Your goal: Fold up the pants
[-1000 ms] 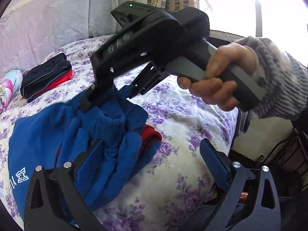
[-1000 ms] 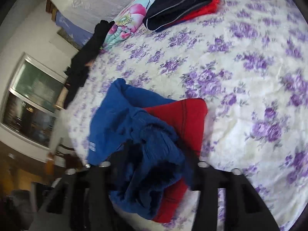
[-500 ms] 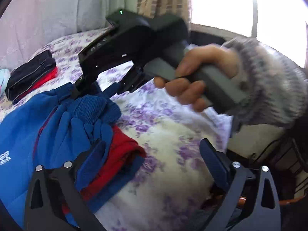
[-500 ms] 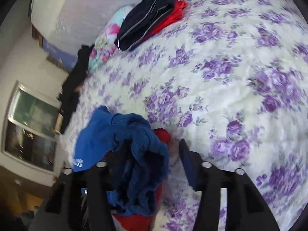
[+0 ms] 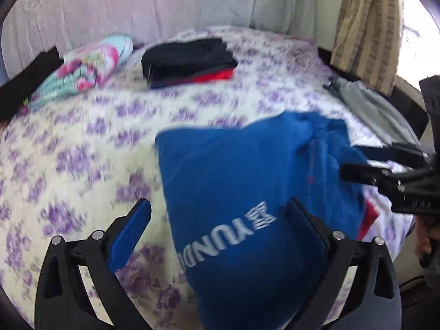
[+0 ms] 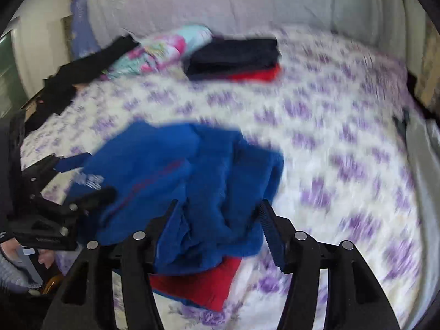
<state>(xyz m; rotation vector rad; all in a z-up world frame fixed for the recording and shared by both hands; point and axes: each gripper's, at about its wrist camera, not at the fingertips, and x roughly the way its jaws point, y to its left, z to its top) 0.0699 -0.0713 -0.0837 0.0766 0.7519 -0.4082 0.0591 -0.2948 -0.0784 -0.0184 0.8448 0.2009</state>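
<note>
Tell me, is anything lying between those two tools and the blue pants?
Nothing visible does. The blue pants already sit between the open fingers of the right tool, and the left tool hovers open right at them.

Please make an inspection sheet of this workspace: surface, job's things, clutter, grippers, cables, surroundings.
Surface: bed with purple-flowered sheet, motion-blurred.
Job's things: blue pants with red lining, bunched near the bed edge, white lettering on top; not neatly folded.
Clutter: folded dark and red clothes stack; floral pillow; black garment at the bed's far-left side; grey cloth at the right edge.
Grippers: left gripper open, over the pants' lettered end; right gripper open, bunched blue fabric between its fingers, grip not seen.
Cables: nothing seen.
Surroundings: pale fabric backdrop; striped curtain; window at left.
</note>
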